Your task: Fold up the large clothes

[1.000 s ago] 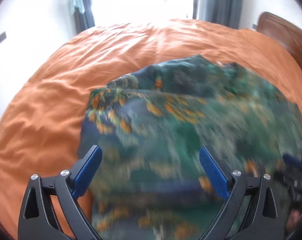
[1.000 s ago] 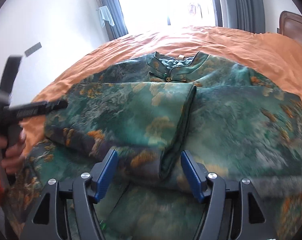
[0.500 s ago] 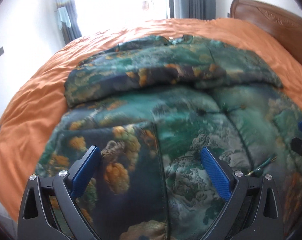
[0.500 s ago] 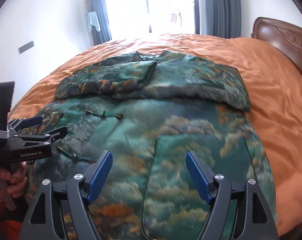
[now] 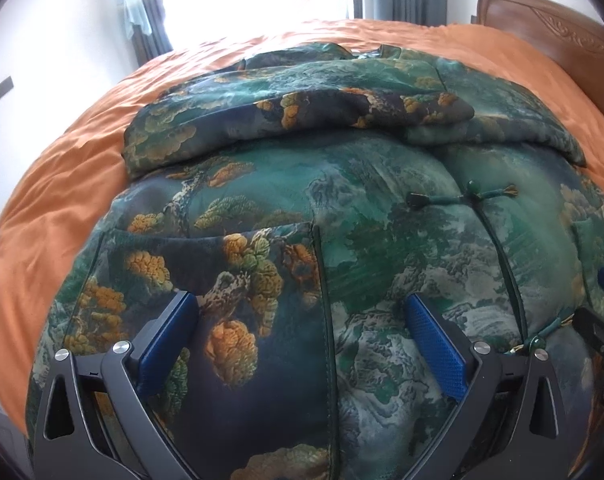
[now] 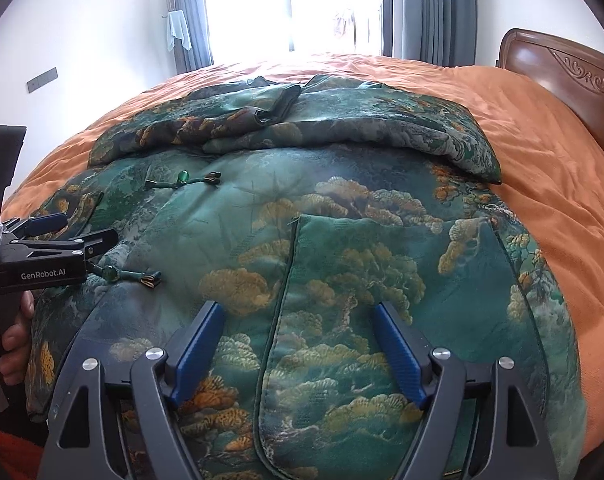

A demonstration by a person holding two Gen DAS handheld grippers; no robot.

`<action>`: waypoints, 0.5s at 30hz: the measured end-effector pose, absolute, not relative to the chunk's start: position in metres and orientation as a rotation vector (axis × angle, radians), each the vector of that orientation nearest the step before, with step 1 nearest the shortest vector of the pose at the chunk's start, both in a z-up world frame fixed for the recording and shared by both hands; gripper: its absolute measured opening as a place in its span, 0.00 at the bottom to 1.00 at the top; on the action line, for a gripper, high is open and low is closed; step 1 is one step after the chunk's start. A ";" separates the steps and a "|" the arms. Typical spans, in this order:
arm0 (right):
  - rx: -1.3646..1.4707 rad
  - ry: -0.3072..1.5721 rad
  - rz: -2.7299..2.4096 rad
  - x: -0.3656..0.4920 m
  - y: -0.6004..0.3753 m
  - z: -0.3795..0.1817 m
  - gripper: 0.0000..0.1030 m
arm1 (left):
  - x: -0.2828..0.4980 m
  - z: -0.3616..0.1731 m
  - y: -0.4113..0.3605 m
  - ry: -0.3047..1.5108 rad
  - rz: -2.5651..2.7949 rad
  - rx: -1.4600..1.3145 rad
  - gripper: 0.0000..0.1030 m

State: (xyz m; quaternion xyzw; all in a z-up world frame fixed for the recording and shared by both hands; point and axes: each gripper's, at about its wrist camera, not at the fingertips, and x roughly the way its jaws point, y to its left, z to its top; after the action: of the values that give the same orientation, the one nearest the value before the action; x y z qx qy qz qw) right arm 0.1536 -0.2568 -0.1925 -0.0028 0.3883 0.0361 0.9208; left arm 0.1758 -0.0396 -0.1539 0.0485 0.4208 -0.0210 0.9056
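A padded green jacket (image 5: 382,220) with a tree and mountain print lies front up on the bed, also seen in the right wrist view (image 6: 342,220). Its sleeves (image 5: 302,112) (image 6: 230,120) lie folded across the chest. My left gripper (image 5: 298,300) stands open just above the lower left panel, over a patch pocket (image 5: 242,280), gripping nothing. My right gripper (image 6: 298,308) hangs open over the other pocket (image 6: 382,260), its pads clear of the cloth. Each gripper shows in the other's view: the left (image 6: 86,227) and the right (image 5: 598,300).
An orange bed cover (image 5: 62,184) (image 6: 542,140) surrounds the jacket. A carved wooden headboard (image 6: 562,68) stands at the right. Knot buttons (image 5: 470,196) (image 6: 182,178) run down the front seam. A person's hand (image 6: 10,332) holds the left gripper's handle. A bright window and curtains lie beyond.
Both grippers have drawn back from the folded sleeves to the jacket's lower part near the hem. The right jaws stand a little wider than before.
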 end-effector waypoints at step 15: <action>-0.104 0.793 0.034 0.157 -0.243 -0.204 0.78 | 0.179 -0.157 -0.037 0.883 -0.047 0.091 0.99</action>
State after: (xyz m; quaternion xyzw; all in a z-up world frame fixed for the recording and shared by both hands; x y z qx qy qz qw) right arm 0.1567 -0.2429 -0.2037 -0.0506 0.3861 0.0166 0.9209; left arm 0.1795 -0.0366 -0.1566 0.0440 0.4271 -0.0225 0.9028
